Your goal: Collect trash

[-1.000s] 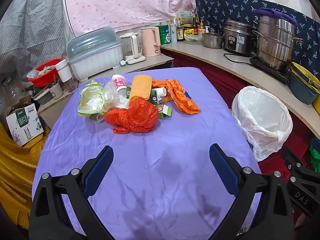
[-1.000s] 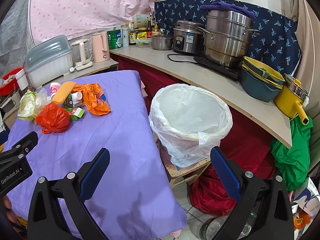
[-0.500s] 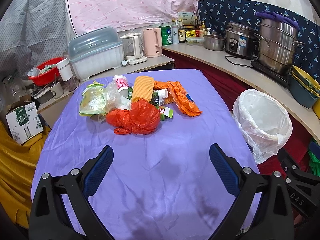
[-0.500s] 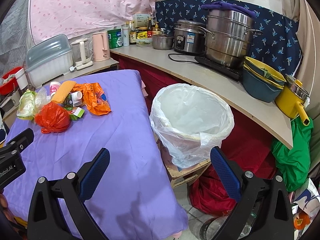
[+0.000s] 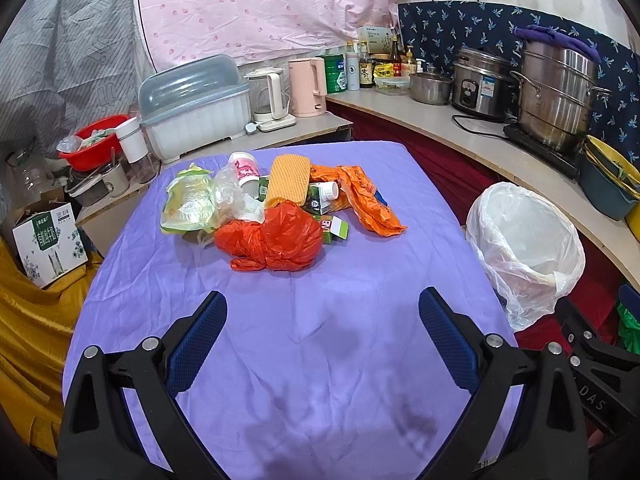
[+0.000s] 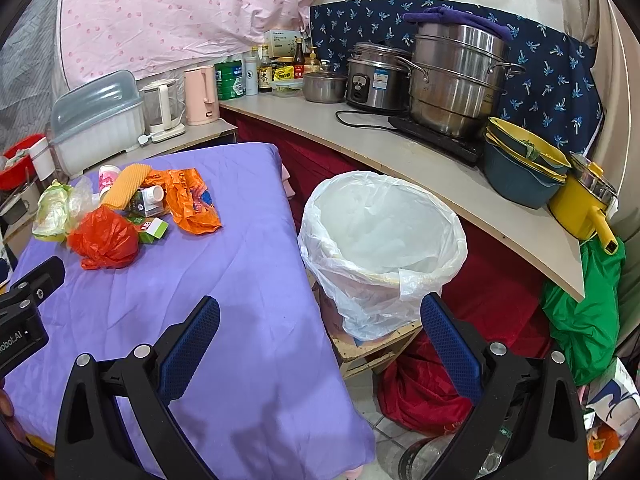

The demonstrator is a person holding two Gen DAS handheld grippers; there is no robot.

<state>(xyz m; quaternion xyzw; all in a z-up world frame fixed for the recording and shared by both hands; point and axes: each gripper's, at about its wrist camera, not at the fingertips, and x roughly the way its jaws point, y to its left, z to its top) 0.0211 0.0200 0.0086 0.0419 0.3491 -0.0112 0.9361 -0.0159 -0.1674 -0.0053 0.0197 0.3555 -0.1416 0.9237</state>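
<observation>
Slightly nearer than a second ago, the left hand-held gripper [image 5: 322,320] faces the trash pile; nothing else has shifted.

Both units are spread wide and empty: left aimed at the pile for a first pick, right hand-held gripper [image 6: 320,328] beside the lined bin [image 6: 382,240], likely ready for drop-off. Trash lies heaped mid-tabletop [image 5: 360,360], well apart from the bin: crumpled red bag [image 5: 276,242] nearest, orange wrapper [image 5: 366,204], yellow sponge [image 5: 289,178], clear and green wrappers, small cartons.

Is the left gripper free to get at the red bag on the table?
Probably yes: the left gripper is open and empty, and only bare purple cloth lies between it and the red bag.
</observation>
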